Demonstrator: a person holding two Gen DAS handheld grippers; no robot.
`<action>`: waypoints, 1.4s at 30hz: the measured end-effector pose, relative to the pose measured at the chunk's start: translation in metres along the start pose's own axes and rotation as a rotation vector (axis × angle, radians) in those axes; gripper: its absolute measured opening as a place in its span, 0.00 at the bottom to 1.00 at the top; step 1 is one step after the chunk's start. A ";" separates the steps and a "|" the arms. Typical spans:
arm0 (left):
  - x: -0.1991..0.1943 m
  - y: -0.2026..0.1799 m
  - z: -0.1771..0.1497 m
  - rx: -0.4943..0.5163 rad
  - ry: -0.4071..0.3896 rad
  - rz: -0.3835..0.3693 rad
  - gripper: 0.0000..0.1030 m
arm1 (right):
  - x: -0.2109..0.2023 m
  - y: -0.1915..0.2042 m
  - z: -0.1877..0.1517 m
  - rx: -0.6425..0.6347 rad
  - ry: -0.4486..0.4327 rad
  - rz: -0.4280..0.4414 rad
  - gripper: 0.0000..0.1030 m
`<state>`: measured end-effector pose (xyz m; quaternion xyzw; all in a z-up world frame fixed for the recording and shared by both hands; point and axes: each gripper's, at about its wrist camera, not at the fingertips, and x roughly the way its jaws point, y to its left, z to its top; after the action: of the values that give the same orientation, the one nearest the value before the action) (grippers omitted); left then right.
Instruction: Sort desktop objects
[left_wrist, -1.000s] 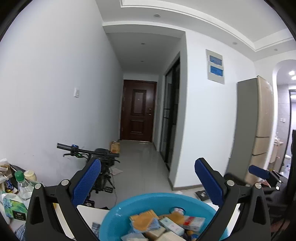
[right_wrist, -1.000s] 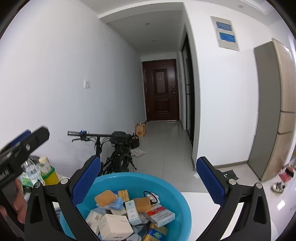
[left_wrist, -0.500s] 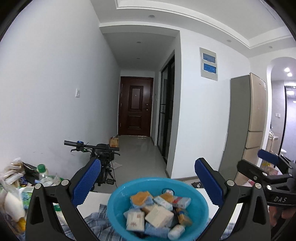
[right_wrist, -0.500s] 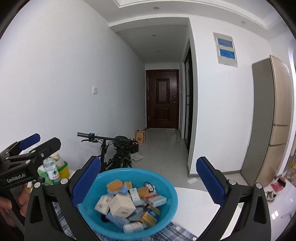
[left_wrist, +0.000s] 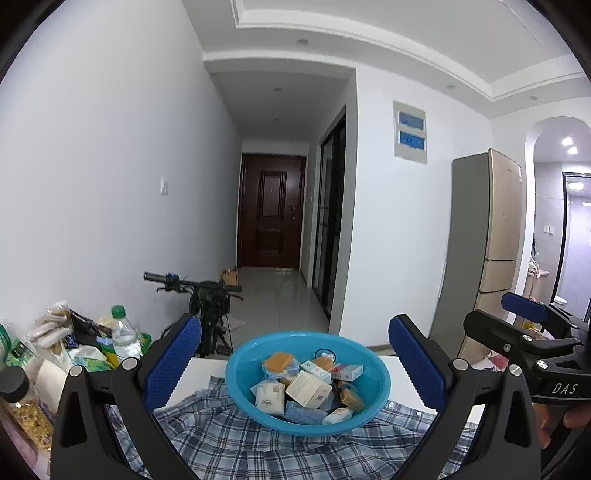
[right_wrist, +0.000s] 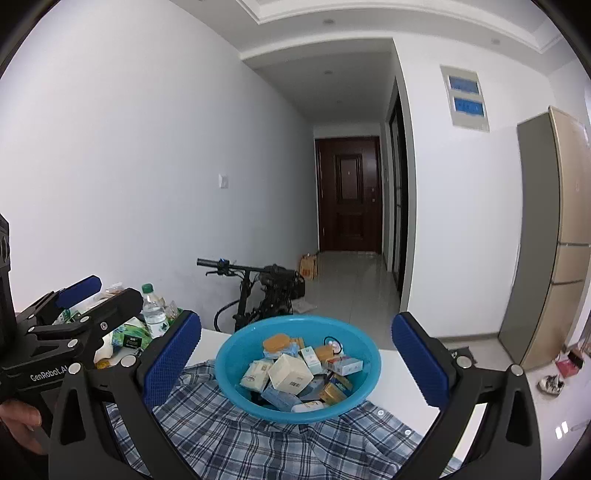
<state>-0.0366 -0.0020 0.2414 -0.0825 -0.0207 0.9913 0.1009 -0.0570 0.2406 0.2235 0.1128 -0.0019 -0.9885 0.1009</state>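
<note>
At the far left of the left wrist view, a heap of packets, a jar (left_wrist: 14, 387) and a green-capped water bottle (left_wrist: 123, 334) crowd the counter (left_wrist: 207, 369); the frame edge cuts them off and their labels are too blurred to read. The left gripper (left_wrist: 293, 363) stands wide, both blue pads apart with nothing between them. Between them, farther off, sits the blue basin (left_wrist: 236, 373) on a plaid cloth (left_wrist: 221, 439), which covers most of the white counter. The basin holds small boxes (left_wrist: 308, 387), piled so the lower ones are hidden. At the right edge the right gripper (left_wrist: 517, 321) shows side-on, partly cropped. In its own view the right gripper (right_wrist: 295, 365) is wide and empty, the basin (right_wrist: 227, 373) framed between its pads. A scooter (right_wrist: 266, 284) stands behind the counter, its lower half hidden.
</note>
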 end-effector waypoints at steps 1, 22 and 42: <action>-0.007 -0.001 0.000 0.005 -0.013 0.005 1.00 | -0.006 0.002 0.000 -0.008 -0.007 -0.004 1.00; -0.056 0.001 -0.066 -0.030 -0.008 -0.028 1.00 | -0.043 0.022 -0.059 -0.012 -0.056 -0.021 1.00; -0.022 -0.010 -0.211 0.081 0.016 0.081 1.00 | -0.021 0.005 -0.196 0.128 -0.017 -0.052 1.00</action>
<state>0.0223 0.0088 0.0381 -0.0869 0.0237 0.9939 0.0640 0.0079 0.2432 0.0375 0.1108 -0.0628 -0.9895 0.0678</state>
